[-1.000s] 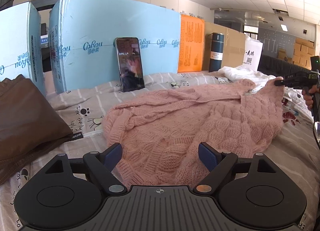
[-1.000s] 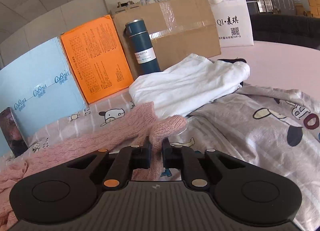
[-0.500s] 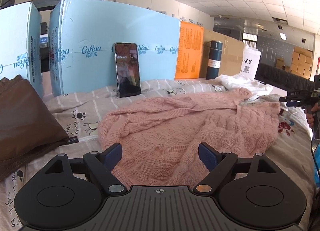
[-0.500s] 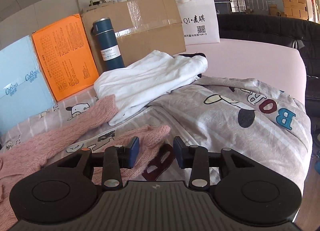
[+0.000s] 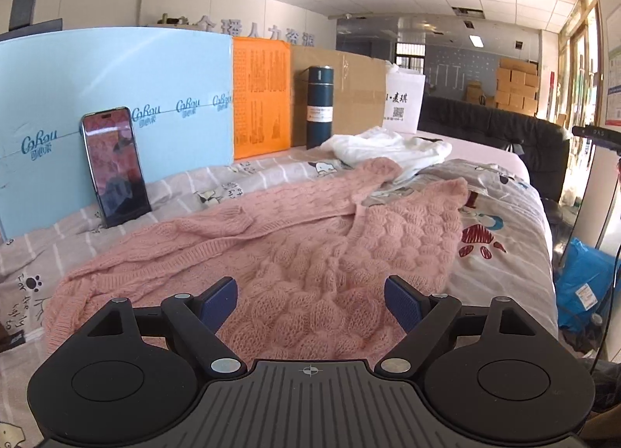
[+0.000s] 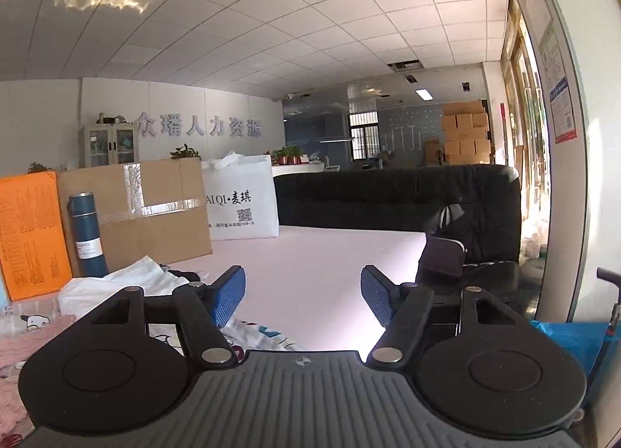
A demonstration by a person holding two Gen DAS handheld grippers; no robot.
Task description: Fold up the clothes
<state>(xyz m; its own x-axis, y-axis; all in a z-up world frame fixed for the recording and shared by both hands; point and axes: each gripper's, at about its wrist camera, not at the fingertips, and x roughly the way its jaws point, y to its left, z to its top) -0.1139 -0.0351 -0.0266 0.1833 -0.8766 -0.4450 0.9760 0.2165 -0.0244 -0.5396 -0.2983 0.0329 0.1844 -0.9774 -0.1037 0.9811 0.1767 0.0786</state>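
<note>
A pink knitted sweater (image 5: pixel 295 250) lies spread across the bed's patterned sheet (image 5: pixel 500 265), one sleeve reaching toward a white garment (image 5: pixel 388 147) at the back. My left gripper (image 5: pixel 310 298) is open and empty, just above the sweater's near hem. My right gripper (image 6: pixel 302 294) is open and empty, raised off the bed and pointing across the room; its tip shows at the right edge of the left wrist view (image 5: pixel 594 133). Only a strip of the sweater (image 6: pixel 23 347) shows at the lower left of the right wrist view.
A phone (image 5: pixel 114 166) leans on a light blue board (image 5: pixel 116 98). An orange board (image 5: pixel 262 96), a dark blue bottle (image 5: pixel 320 106), a cardboard box (image 5: pixel 357 94) and a white bag (image 5: pixel 403 102) stand behind. A black sofa (image 6: pixel 396 199) is beyond. A blue bag (image 5: pixel 586 285) lies beside the bed.
My right gripper let go of the sweater's corner, opened wide and lifted away to the right. The sweater's right side dropped flat. My left gripper swung its view rightward.
</note>
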